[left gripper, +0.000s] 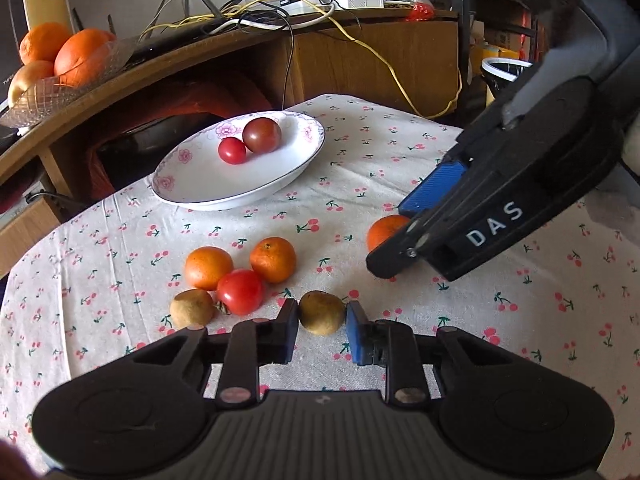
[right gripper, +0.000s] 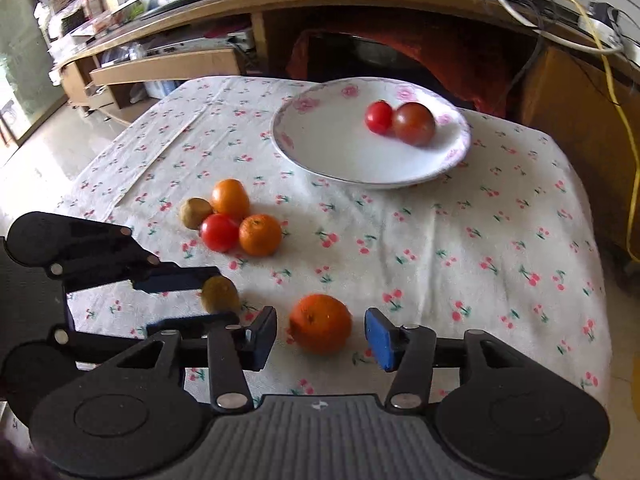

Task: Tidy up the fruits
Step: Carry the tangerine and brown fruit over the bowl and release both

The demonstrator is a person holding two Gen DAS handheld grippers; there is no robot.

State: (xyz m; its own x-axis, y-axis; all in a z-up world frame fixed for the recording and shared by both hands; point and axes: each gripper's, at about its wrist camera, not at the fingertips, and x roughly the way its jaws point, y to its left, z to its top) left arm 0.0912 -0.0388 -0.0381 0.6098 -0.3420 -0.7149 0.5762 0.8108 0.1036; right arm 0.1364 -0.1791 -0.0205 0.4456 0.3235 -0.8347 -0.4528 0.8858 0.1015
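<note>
A white floral plate (left gripper: 192, 192) (right gripper: 320, 160) holds a small red tomato (left gripper: 232, 150) (right gripper: 378, 117) and a dark tomato (left gripper: 262, 135) (right gripper: 413, 123). On the cherry-print cloth lie two oranges (left gripper: 208, 267), a red tomato (left gripper: 240, 292) (right gripper: 219, 233) and a kiwi (left gripper: 192, 308) (right gripper: 195, 212). My left gripper (left gripper: 322, 322) (right gripper: 208, 300) is open around a second kiwi (left gripper: 322, 312) (right gripper: 220, 294), pads close to its sides. My right gripper (right gripper: 320, 338) (left gripper: 394, 236) is open around an orange (right gripper: 321, 323) (left gripper: 385, 232) on the cloth.
A wooden desk (left gripper: 224, 52) stands behind the table with cables and a glass bowl of oranges (left gripper: 60, 64). A dark opening with red fabric (left gripper: 200, 100) lies under the desk. The table edge drops off on the right in the right wrist view (right gripper: 600, 280).
</note>
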